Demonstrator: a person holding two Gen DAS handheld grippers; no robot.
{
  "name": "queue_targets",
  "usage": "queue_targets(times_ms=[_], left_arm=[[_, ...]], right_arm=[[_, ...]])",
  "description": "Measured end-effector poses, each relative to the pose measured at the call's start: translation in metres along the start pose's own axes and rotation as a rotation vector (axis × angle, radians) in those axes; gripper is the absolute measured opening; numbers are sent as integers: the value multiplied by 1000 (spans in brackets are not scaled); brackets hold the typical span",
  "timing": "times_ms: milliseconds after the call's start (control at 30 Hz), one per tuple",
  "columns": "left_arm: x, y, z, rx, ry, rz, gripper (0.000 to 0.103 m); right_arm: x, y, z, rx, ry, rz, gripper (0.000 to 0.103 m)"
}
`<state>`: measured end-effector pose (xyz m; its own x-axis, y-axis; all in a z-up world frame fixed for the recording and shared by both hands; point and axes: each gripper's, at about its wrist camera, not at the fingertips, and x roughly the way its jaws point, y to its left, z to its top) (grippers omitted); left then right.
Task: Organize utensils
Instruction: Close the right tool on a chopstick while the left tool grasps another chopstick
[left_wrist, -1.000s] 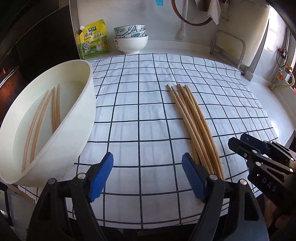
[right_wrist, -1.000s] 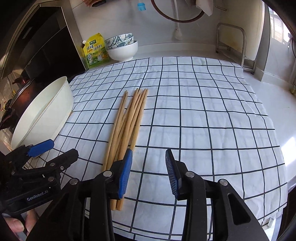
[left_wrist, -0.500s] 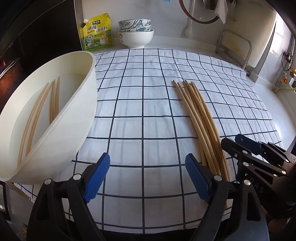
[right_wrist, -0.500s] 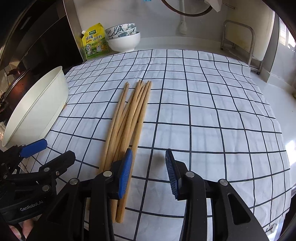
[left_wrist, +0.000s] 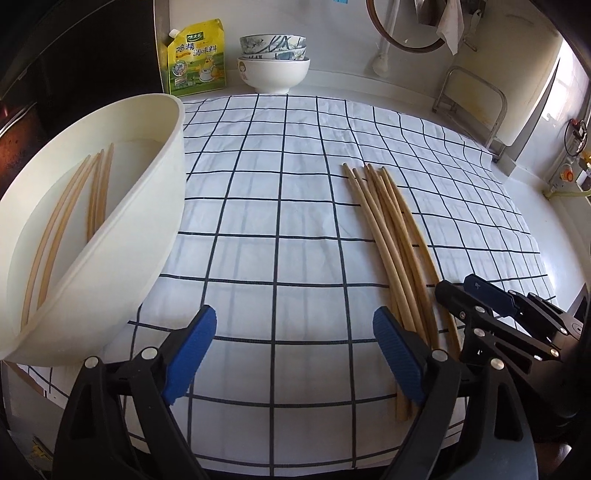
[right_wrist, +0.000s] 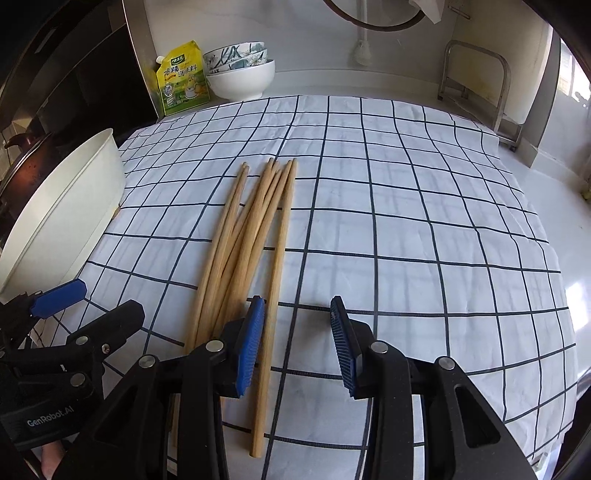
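Both my grippers tilt down over the checked cloth on the white surface. My left gripper has its jaws opening, spread wide with only bare cloth between them; my right gripper holds its jaws part-way apart, pinching nothing, the left pad just above the near ends of the loose chopsticks. Those lie in a fan on the cloth between my two grippers, near ends close to the cloth's front edge, far tips toward the wall; I count about seven, though they overlap and I may be off by one. Four more chopsticks rest inside the white basin, which sits on the cloth's left edge. Right of the fan the cloth lies open all the way to its far hem. Against the back wall stand three stacked bowls and one yellow-green pouch.
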<state>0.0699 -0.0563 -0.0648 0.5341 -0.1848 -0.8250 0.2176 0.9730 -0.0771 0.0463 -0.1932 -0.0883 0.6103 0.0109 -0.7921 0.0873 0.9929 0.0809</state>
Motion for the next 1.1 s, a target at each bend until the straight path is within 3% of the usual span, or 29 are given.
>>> queue_targets(times_ms=[400, 567, 700, 1100], left_arm=[[17, -29, 6, 38, 13, -19, 85], [18, -32, 4, 46, 6, 0, 90], [21, -33, 3, 75, 13, 69, 91], [25, -8, 5, 16, 31, 95, 90]], right_arm=[[-10, -42, -8, 71, -13, -47, 36], [-12, -40, -7, 68, -24, -31, 36], [-11, -38, -6, 65, -24, -24, 36], [-4, -31, 3, 25, -24, -26, 36]])
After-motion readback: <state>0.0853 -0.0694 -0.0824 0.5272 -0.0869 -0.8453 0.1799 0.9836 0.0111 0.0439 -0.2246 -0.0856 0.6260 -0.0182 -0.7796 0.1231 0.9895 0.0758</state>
